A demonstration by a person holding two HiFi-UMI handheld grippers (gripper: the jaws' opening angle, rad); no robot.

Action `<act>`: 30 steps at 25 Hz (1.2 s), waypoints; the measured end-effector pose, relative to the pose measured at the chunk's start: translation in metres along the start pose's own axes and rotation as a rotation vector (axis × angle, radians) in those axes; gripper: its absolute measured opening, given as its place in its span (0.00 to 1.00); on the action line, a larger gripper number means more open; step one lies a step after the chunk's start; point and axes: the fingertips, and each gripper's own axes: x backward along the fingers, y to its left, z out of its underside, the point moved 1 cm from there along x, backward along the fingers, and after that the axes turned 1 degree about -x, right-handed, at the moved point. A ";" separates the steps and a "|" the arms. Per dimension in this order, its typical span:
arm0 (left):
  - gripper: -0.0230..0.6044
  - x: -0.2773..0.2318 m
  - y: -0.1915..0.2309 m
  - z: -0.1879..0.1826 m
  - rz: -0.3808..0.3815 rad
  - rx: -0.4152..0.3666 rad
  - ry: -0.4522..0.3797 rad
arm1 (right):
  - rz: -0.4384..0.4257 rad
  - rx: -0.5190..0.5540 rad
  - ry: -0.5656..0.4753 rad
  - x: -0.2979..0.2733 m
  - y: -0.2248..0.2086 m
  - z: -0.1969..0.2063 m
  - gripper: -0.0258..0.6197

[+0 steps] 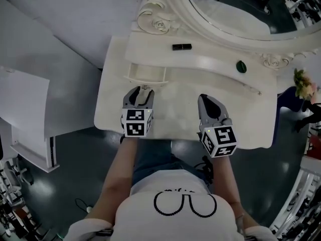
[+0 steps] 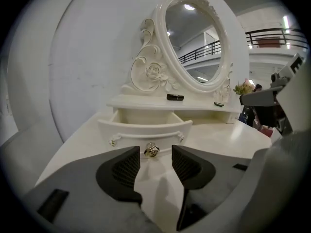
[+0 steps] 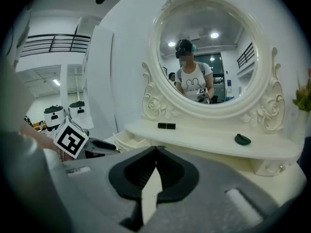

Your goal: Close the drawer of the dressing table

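Note:
The white dressing table (image 1: 115, 109) has its small left drawer (image 1: 145, 76) pulled out under the raised shelf. In the left gripper view the drawer front (image 2: 145, 128) faces me, and its metal knob (image 2: 151, 150) sits just beyond the gap between the jaws, untouched. My left gripper (image 2: 155, 163) is open and empty; in the head view the left gripper (image 1: 142, 92) hovers right in front of the drawer. My right gripper (image 1: 204, 100) hangs over the tabletop to the right, apart from the drawer. Its jaws (image 3: 155, 154) are shut on nothing.
A black tube (image 1: 181, 46) and a dark green item (image 1: 241, 66) lie on the raised shelf below the oval mirror (image 1: 235, 14). Flowers (image 1: 304, 82) stand past the table's right end. A white wall panel (image 1: 30, 109) stands at the left.

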 end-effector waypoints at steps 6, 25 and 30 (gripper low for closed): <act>0.19 -0.008 0.005 0.005 -0.024 0.025 0.026 | 0.001 -0.012 0.014 -0.009 -0.006 0.003 0.04; 0.19 -0.031 0.013 -0.012 -0.032 0.029 0.065 | 0.000 -0.033 0.023 -0.025 -0.013 -0.003 0.04; 0.19 -0.042 0.017 -0.018 -0.027 0.022 0.071 | 0.004 -0.037 0.020 -0.032 -0.016 -0.007 0.04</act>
